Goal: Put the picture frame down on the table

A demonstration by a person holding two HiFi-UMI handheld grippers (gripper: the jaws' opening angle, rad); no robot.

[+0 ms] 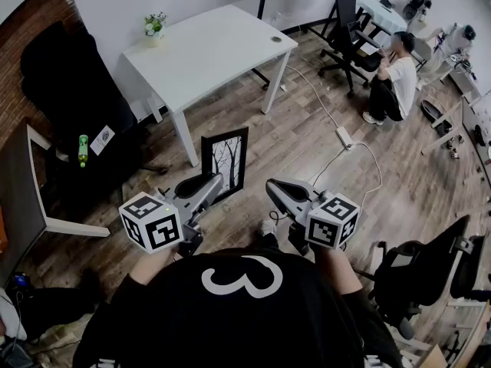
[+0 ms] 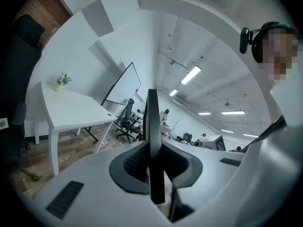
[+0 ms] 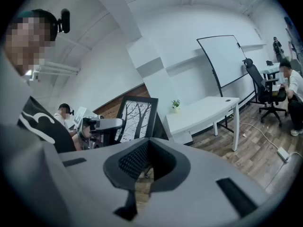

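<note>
Bare table [image 1: 207, 52], plant [image 1: 155, 25] at far corner

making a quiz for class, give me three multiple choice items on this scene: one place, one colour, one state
1. Where is the potted plant? A on the white table B on a windowsill C on a bookshelf
2. The picture frame's border is: A white B black C red
3. The left gripper is: A open, empty B shut on the picture frame C out of view
Answers: 1 A, at the table's corner; 2 B, black edge around the tree print; 3 B, its jaws clamp the frame's edge.
</note>
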